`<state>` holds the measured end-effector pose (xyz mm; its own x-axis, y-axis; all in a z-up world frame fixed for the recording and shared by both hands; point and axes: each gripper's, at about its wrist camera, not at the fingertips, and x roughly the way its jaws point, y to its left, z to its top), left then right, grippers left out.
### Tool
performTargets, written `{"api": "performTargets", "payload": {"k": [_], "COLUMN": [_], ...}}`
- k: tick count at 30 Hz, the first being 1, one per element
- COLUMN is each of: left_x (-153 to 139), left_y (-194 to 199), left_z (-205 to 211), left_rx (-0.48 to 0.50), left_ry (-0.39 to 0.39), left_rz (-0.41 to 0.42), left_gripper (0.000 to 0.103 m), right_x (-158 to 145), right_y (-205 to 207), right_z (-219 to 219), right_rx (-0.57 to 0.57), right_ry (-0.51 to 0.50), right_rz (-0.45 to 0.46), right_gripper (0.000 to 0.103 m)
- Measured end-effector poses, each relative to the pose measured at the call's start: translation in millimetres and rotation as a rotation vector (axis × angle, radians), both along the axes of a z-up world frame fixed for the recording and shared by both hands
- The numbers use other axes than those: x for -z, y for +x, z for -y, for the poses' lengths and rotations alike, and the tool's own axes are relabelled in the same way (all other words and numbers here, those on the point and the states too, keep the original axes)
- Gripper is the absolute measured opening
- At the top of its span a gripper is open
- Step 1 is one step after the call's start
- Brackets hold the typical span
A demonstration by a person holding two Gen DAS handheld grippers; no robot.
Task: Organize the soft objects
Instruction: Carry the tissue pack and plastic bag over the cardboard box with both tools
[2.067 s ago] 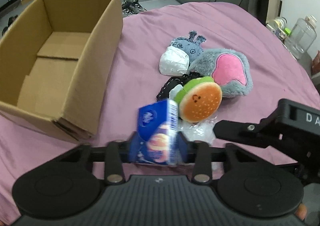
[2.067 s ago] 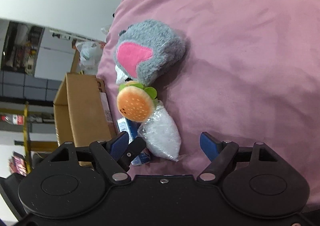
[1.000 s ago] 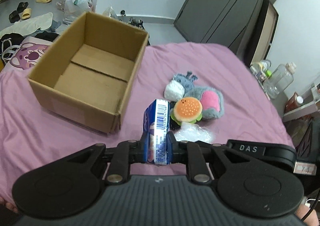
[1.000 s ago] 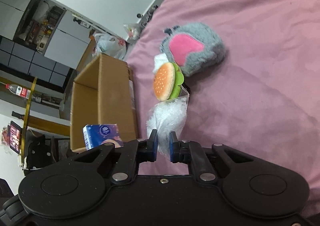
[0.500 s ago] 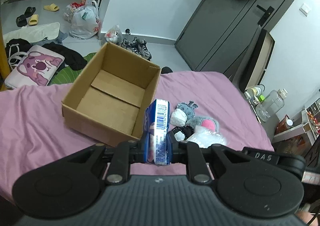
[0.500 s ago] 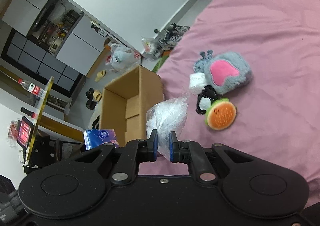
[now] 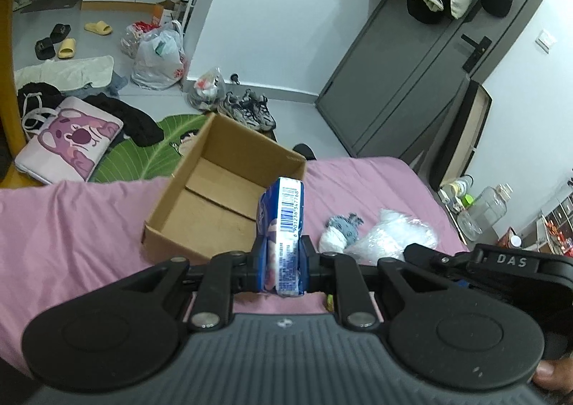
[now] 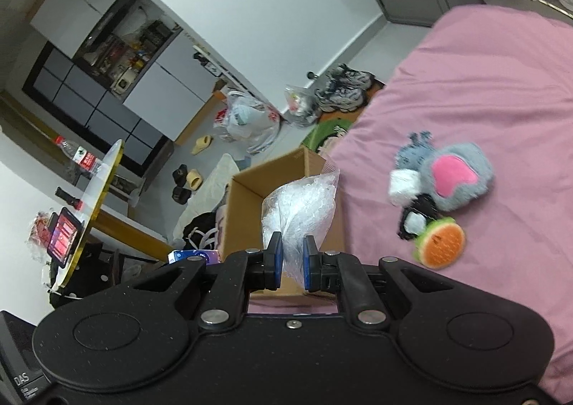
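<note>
My left gripper point(image 7: 281, 267) is shut on a blue tissue pack point(image 7: 283, 222) and holds it upright, high above the pink bed, near the open cardboard box point(image 7: 200, 204). My right gripper point(image 8: 290, 256) is shut on a clear plastic bag point(image 8: 301, 204) of white filling, raised in front of the box point(image 8: 247, 190). The bag also shows in the left wrist view point(image 7: 394, 236). On the bed lie a grey plush with a pink ear point(image 8: 454, 179), a small grey donkey plush point(image 8: 417, 150), a white pouch point(image 8: 403, 186), a black item point(image 8: 422, 211) and a burger plush point(image 8: 440, 243).
The pink bed sheet point(image 7: 71, 225) spreads under everything. On the floor beyond the bed lie shoes point(image 7: 247, 111), plastic bags point(image 7: 157, 57), a pink cushion point(image 7: 71, 139) and slippers point(image 7: 61, 43). Bottles point(image 7: 494, 208) stand at the bed's right side.
Both grippers have risen well above the bed. The right gripper shut on the plastic bag and lifted it off the burger plush. The left still holds the tissue pack.
</note>
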<state>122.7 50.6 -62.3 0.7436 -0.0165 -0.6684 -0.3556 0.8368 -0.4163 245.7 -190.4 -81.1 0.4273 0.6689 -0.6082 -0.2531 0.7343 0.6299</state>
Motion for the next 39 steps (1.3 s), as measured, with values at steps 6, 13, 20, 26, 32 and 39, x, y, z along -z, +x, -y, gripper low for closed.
{"api": "performTargets", "payload": {"k": [6, 13, 20, 26, 32, 39], "left_x": [-2, 7, 19, 29, 40, 59], "left_y": [11, 34, 58, 82, 108, 127], "left_z": [-18, -43, -66, -79, -91, -97], "left_rx": [-0.007, -0.018, -0.027, -0.013, 0.008, 0.016], "left_ry": [0.025, 0.043, 0.045, 0.078, 0.079, 0.044], "left_rz": [0.007, -0.01, -0.028, -0.044, -0.063, -0.083], "left_gripper": [0.017, 0.017, 0.017, 0.017, 0.017, 0.017], "right_x": [-2, 6, 13, 20, 21, 42], "right_y": [13, 36, 54, 69, 85, 93], "right_z": [-24, -51, -79, -97, -111, -112], "right_rx": [-0.033, -0.063, -0.087, -0.095, -0.106, -0.111], "right_ry": [0.015, 0.022, 0.021, 0.021, 0.02, 0.026], "right_rz": [0.013, 0.012, 0.001, -0.017, -0.012, -0.034], "right_gripper": [0.011, 0.011, 0.011, 0.011, 0.011, 0.011]}}
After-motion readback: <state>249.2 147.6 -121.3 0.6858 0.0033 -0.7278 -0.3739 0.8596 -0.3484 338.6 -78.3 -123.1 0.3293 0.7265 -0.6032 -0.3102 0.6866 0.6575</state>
